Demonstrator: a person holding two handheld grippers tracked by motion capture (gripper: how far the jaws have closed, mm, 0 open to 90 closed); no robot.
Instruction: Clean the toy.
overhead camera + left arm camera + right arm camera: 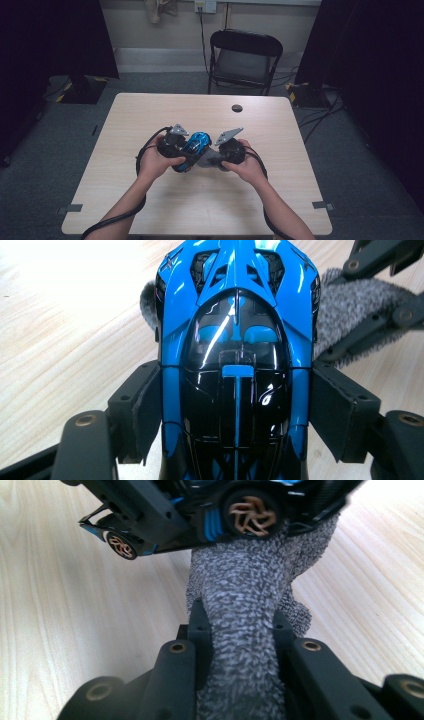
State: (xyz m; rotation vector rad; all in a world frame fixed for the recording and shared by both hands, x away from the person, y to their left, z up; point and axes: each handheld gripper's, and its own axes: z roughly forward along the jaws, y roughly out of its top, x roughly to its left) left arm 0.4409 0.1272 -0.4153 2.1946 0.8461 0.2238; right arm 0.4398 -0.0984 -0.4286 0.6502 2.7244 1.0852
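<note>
— Where was the toy car [196, 146] when you paused?

— Above the middle of the surface [150, 115]. Your left tongs [235, 405] were closed on its sides, its long axis running toward twelve o'clock from them.

— And the cloth [250, 605]?

— Your right tongs [240, 630] pinched it tight, bunched. It touched the car's underside near a wheel [249, 512], at twelve o'clock from those tongs, so you probably needed to wipe that way.

The toy car [235, 365] looked glossy blue-and-black plastic, the cloth [250, 595] a rough grey knit, and the table [150, 110] pale matt wood grain.
</note>
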